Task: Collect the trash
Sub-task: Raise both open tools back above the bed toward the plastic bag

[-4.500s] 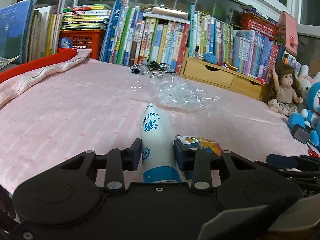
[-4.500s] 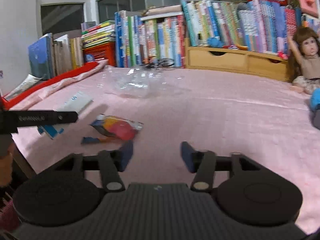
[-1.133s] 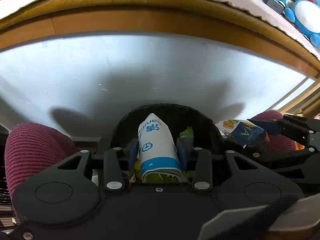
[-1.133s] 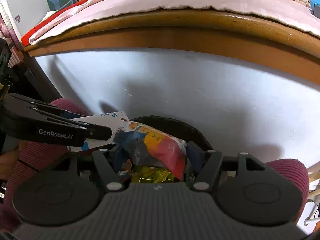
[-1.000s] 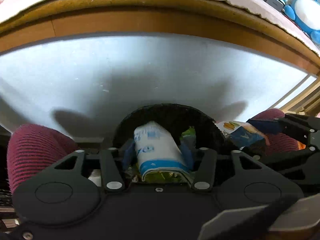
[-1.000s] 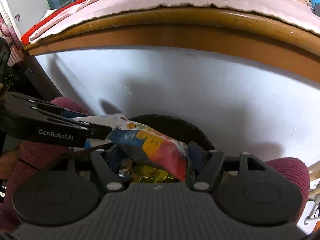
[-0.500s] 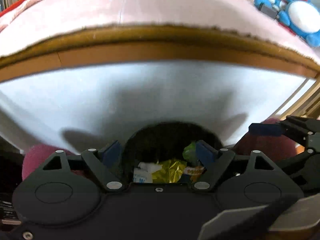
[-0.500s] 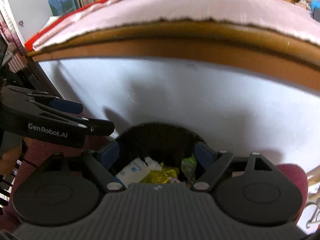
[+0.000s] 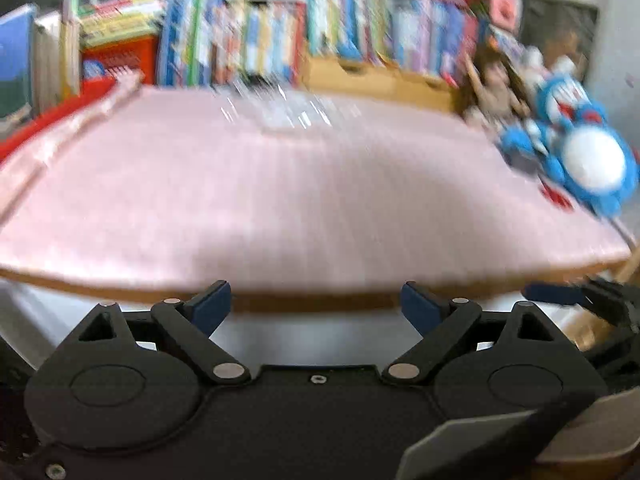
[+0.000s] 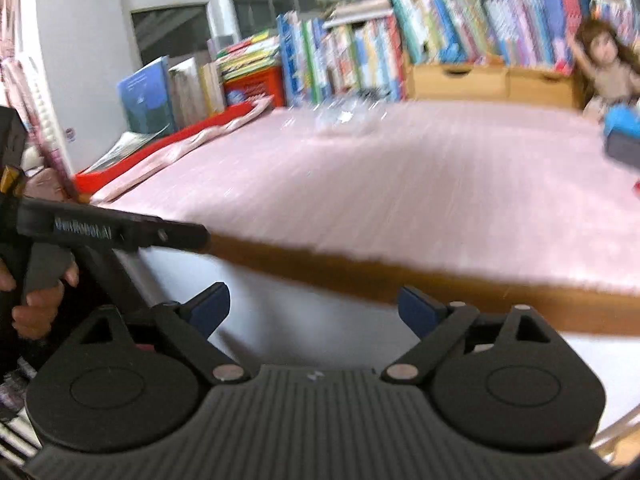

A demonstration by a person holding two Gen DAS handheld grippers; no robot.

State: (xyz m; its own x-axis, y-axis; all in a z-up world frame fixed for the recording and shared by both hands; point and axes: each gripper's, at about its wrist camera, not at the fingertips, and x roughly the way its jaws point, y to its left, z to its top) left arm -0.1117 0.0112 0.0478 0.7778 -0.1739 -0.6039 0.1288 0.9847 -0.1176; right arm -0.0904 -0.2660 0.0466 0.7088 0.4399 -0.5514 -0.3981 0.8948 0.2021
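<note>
My left gripper (image 9: 316, 305) is open and empty, level with the wooden edge of the pink-covered table (image 9: 280, 200). My right gripper (image 10: 314, 307) is open and empty too, in front of the same edge (image 10: 400, 276). A crumpled clear plastic wrapper (image 9: 292, 116) lies blurred at the far side of the pink cloth, also seen as a clear plastic wrapper (image 10: 344, 118) in the right wrist view. The left gripper's body (image 10: 120, 234) and the hand (image 10: 36, 300) holding it show at the left of the right wrist view. The trash bin is out of view.
Rows of books (image 9: 280, 36) and a wooden drawer box (image 9: 376, 80) line the back of the table. A doll (image 9: 496, 84) and a blue plush toy (image 9: 580, 152) sit at the right. A red tray edge (image 10: 168, 140) runs along the left side.
Both grippers dropped their trash into the black bin, opened wide, and have now swung up from the bin to the table's edge. The frames are motion-blurred.
</note>
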